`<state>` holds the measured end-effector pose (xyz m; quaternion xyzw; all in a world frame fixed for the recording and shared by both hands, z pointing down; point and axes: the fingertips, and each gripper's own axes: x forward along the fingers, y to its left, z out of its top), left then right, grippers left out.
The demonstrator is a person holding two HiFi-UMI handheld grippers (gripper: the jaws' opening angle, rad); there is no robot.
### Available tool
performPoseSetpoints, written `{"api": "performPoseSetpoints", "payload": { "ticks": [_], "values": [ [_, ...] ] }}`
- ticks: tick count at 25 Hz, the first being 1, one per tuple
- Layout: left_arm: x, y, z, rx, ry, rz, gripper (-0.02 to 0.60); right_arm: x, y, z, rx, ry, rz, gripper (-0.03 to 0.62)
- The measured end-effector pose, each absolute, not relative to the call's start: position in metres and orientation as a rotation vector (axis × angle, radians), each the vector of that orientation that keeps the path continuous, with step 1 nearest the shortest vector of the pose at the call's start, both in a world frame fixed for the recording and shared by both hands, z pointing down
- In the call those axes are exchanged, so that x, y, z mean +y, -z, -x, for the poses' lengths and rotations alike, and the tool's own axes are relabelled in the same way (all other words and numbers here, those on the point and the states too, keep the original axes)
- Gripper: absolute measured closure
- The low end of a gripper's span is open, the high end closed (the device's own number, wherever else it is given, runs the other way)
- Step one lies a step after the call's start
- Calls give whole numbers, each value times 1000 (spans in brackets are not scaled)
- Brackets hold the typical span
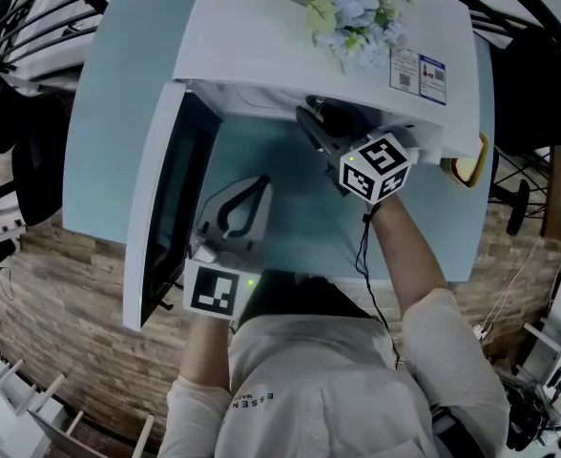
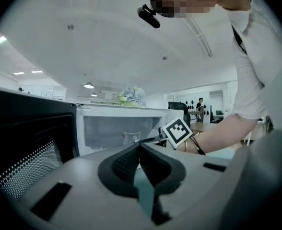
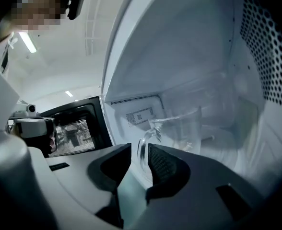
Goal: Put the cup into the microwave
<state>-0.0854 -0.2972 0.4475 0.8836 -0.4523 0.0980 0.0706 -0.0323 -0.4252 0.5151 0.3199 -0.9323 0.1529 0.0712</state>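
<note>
A clear glass cup [image 3: 186,126] with a handle stands inside the open white microwave [image 1: 290,51], on its floor. My right gripper [image 3: 139,151] reaches into the cavity, and the cup's handle sits between its jaws. A gap shows beside the handle, so the jaws are open. In the head view the right gripper [image 1: 321,127] disappears under the microwave's top, hiding the cup. From the left gripper view the cup [image 2: 130,137] shows small inside the cavity. My left gripper [image 1: 242,203] rests in front of the microwave, shut and empty, tips [image 2: 140,145] together.
The microwave door [image 1: 171,203] stands swung open at the left, beside my left gripper. A bunch of pale flowers [image 1: 352,12] lies on top of the microwave. The light-blue table [image 1: 295,227] lies under both arms. A yellow object [image 1: 469,167] sits at the microwave's right.
</note>
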Motion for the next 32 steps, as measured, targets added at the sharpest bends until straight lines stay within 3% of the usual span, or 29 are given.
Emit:
{"api": "performPoseSetpoints", "payload": {
  "ticks": [5,22,32],
  "values": [
    [-293,-448,79,-1350,-295,-2659,580,-418,-518,24,-2749,-410,-1024,461],
    [-255,-408,55,-1396,-269,-2717,580,-327,-460,-26,-2763,-421,-1214,461],
    [-237,-346,52,-1442,-265,-2807,580,-266,-366,-54,-2886,-272,-1294,568]
  ]
}}
